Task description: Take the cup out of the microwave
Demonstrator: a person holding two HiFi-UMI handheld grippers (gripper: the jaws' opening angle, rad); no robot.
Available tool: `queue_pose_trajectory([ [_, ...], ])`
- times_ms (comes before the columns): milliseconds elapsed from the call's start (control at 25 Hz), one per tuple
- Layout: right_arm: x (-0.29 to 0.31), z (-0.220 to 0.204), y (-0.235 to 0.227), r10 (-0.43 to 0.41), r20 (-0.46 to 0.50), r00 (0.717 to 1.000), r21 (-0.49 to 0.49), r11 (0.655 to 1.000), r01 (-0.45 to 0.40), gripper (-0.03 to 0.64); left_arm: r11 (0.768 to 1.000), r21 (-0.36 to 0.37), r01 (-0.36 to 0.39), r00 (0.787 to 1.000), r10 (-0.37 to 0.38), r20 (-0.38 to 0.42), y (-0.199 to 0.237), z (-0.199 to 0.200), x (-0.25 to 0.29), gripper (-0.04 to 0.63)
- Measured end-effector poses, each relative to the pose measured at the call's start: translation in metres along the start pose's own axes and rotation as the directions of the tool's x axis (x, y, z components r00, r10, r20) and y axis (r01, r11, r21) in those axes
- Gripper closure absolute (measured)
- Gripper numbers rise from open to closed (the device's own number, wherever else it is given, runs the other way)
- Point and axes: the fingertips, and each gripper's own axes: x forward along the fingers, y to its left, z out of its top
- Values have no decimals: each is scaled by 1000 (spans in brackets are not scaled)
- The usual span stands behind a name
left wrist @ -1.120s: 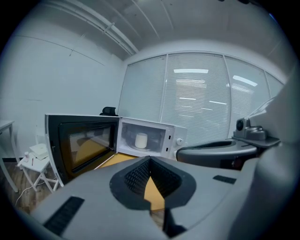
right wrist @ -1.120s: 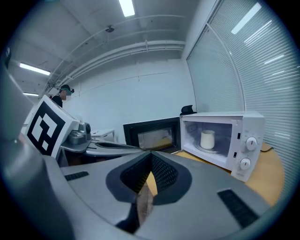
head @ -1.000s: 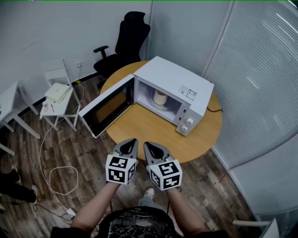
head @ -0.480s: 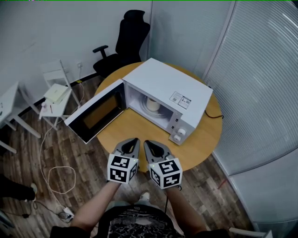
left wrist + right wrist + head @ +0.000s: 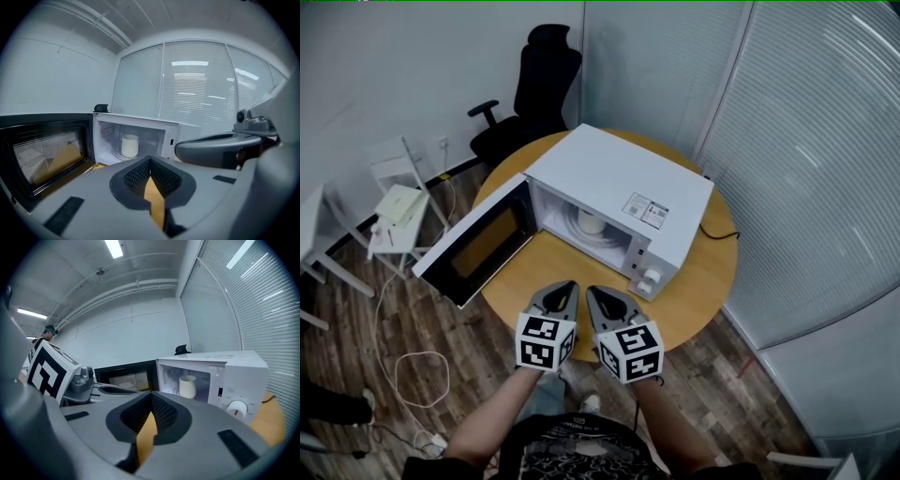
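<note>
Cup (image 5: 589, 222) is seen upright inside microwave (image 5: 614, 173), approx. mid-cavity. Door (image 5: 473, 253) is swung wide open to the left. Microwave is set on round wooden table (image 5: 705, 281). Left gripper (image 5: 564, 286) & right gripper (image 5: 594, 292) are held side by side over table's near edge, both w/ jaws closed together, nothing gripped, well apart from cup.

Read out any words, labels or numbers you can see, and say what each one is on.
Pale rectangular sticker on top of the white box-shaped microwave: print too small to read.
Marks round the microwave's round white dial: blurred, unreadable.
Black-and-white marker cubes: square patterns only, no words.
Nothing legible anywhere.
</note>
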Motion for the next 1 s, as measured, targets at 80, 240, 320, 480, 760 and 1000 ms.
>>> queue_pose_trajectory([
  [80, 8, 2, -7, -17, 0, 1000, 3, 1000, 17, 601, 1000, 5, 17, 1000, -17, 4, 4, 3, 11, 586],
  [240, 29, 8, -19, -51, -7, 999, 9, 999, 51, 601, 998, 19, 54, 998, -54, 14, 18, 12, 34, 586],
  [320, 41, 11, -26, -70, -12, 997, 13, 997, 70, 601, 997, 27, 75, 997, -75, 8, 27, 15, 48, 586],
  [480, 63, 17, -39, -113, -22, 993, 18, 993, 114, 601, 991, 34, 126, 992, -126, -4, 43, 20, 74, 586],
  [760, 95, 25, -60, -179, -38, 983, 27, 983, 180, 601, 973, 82, 214, 977, -214, -9, 61, 25, 117, 584],
  [1000, 116, 26, -72, -219, -59, 974, 23, 975, 221, 601, 961, 109, 254, 967, -254, -13, 74, 25, 145, 583],
])
